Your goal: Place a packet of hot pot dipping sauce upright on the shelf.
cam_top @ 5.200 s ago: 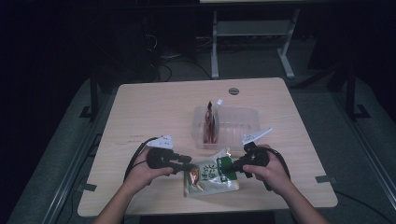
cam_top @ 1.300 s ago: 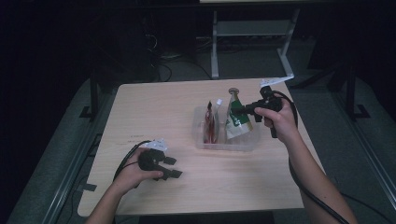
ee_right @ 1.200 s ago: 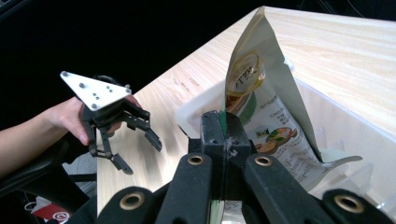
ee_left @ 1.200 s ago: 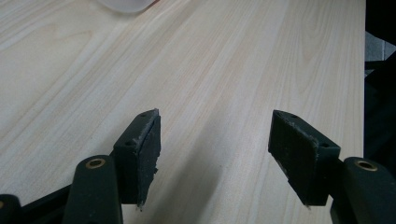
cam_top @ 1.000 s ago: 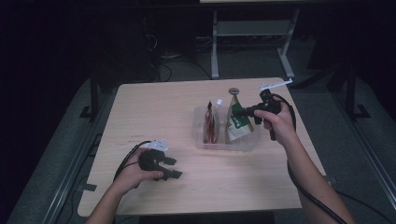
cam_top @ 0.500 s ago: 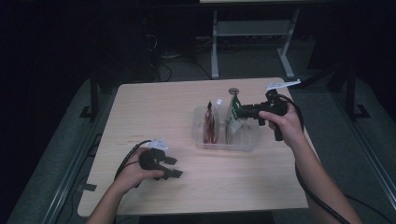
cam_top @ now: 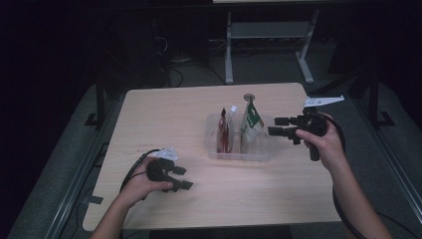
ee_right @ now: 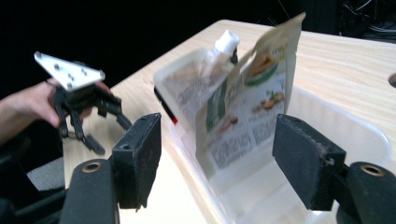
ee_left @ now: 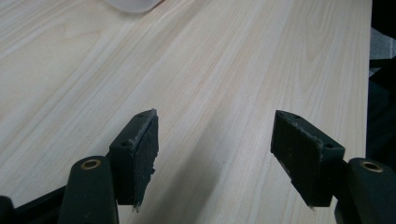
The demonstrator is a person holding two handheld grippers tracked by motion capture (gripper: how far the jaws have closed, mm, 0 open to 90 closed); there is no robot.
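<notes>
A clear, shallow rectangular plastic tray (cam_top: 239, 152) sits on the pale wooden table (cam_top: 179, 119), right of the table's middle. A green-and-white printed food pouch (cam_top: 251, 121) stands upright inside the tray, toward its right end, leaning a little against a white-capped spouted pouch with red on it (cam_top: 225, 130) that stands just to its left in the same tray. In the right gripper view the green-and-white pouch (ee_right: 252, 98) rises between the two black jaws but farther off, apart from both pads.

The right gripper (cam_top: 276, 127) hovers just right of the tray, level with the pouch tops, jaws spread wide and holding nothing. The left gripper (cam_top: 181, 178) rests low over the table, well apart from the tray toward its near left; its jaws also stand released, with bare wood between them (ee_left: 215, 140). A pale rounded edge at the top of the left gripper view may be the tray's corner, though it is too cropped to be sure.
</notes>
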